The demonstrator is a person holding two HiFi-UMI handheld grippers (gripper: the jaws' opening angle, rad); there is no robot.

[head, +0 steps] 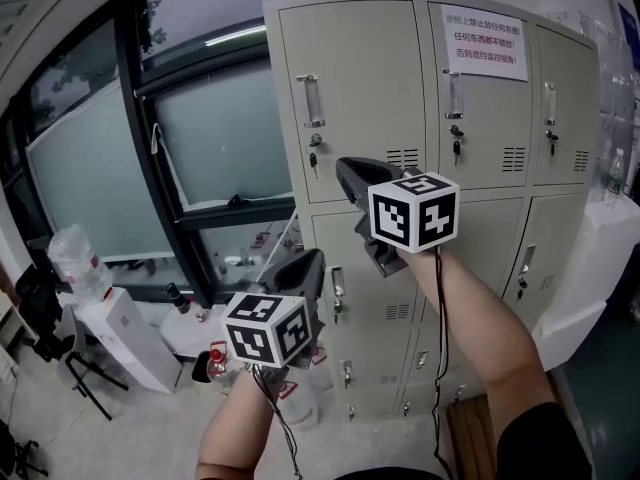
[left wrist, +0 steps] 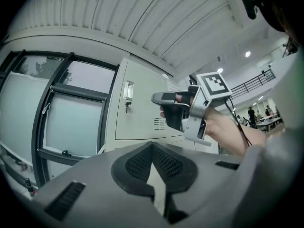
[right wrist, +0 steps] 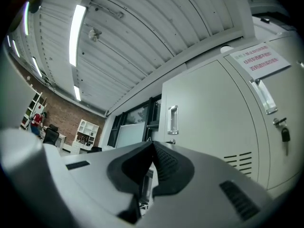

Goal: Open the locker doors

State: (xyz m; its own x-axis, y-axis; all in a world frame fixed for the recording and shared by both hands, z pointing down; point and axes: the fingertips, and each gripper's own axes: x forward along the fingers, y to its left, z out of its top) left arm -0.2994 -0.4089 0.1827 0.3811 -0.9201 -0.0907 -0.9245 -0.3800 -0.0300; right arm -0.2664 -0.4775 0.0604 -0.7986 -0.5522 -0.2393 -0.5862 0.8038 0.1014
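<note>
The beige locker cabinet stands ahead with all its doors shut. Its top-left door has a metal handle and a key below it. The top-middle door carries a paper sign. My right gripper is shut and empty, held up in front of the top-left door's lower edge, apart from it. My left gripper is lower and to the left, also shut and empty, near the lower-left door's handle. The left gripper view shows the right gripper before the top-left door. The right gripper view looks up at that door's handle.
A dark-framed window fills the wall left of the lockers. Below it are a white box, a large water bottle and small bottles on the floor. A white unit stands right of the lockers.
</note>
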